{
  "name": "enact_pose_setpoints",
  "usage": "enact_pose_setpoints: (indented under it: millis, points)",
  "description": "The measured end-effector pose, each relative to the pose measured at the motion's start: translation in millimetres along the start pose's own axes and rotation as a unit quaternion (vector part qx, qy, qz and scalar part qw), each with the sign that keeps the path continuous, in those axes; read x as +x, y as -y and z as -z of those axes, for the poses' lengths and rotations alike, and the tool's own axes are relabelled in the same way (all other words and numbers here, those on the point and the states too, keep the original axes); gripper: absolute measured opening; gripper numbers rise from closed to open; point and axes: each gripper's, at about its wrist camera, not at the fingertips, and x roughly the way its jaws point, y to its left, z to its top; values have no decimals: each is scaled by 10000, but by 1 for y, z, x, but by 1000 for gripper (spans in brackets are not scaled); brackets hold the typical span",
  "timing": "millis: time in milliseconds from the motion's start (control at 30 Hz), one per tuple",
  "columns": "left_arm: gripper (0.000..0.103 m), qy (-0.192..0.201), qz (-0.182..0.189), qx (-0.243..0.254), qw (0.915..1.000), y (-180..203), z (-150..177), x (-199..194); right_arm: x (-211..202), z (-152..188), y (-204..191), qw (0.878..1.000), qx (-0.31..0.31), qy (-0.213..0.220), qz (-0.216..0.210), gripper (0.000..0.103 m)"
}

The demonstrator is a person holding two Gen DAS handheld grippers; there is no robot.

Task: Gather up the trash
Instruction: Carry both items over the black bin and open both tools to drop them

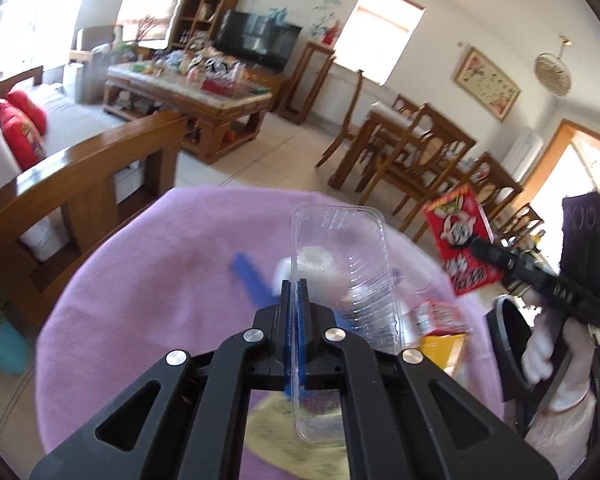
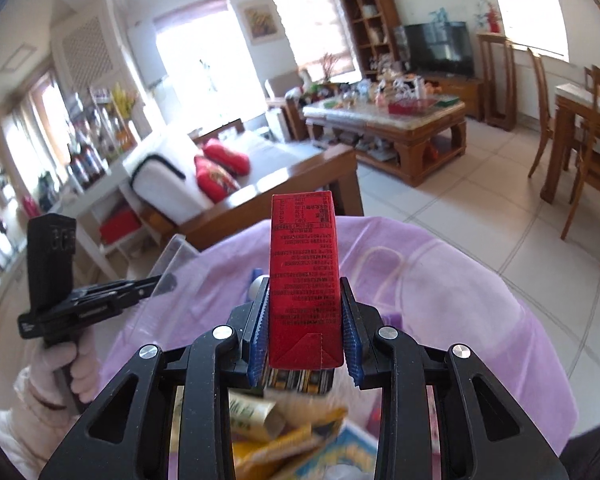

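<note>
My left gripper (image 1: 298, 292) is shut on the rim of a clear plastic tray (image 1: 340, 264) and holds it above a round table with a purple cloth (image 1: 148, 280). My right gripper (image 2: 305, 320) is shut on a red carton (image 2: 303, 276) with black print, held upright above the same cloth (image 2: 460, 300). The carton also shows in the left wrist view (image 1: 460, 240) at the right. More trash lies on the cloth: a blue strip (image 1: 250, 276), a yellow wrapper (image 2: 284, 436), a small red-and-white box (image 1: 436, 316).
A wooden sofa (image 1: 100, 176) with red cushions (image 1: 18, 128) stands beyond the table at the left. A cluttered coffee table (image 1: 204, 92), a TV (image 1: 256, 38) and dining chairs (image 1: 416, 156) stand farther off on the tiled floor.
</note>
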Motion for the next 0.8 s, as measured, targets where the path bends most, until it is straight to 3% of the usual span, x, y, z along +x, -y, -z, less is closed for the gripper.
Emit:
enact_pose_setpoints:
  millis: [100, 367, 567, 800]
  points:
    - [2, 81, 310, 219, 9992, 42, 3, 2, -44, 26, 18, 9987, 403, 315, -16, 31]
    - [2, -165, 1300, 948, 9868, 172, 16, 40, -150, 103, 84, 9849, 1221, 930, 804, 31]
    - [2, -645, 1859, 1478, 9692, 266, 44, 85, -223, 162, 143, 9635, 1848, 1245, 1486, 31]
    - [2, -1148, 2106, 1803, 9539, 353, 78, 141, -273, 228, 213, 9333, 2414, 1183, 2382, 32]
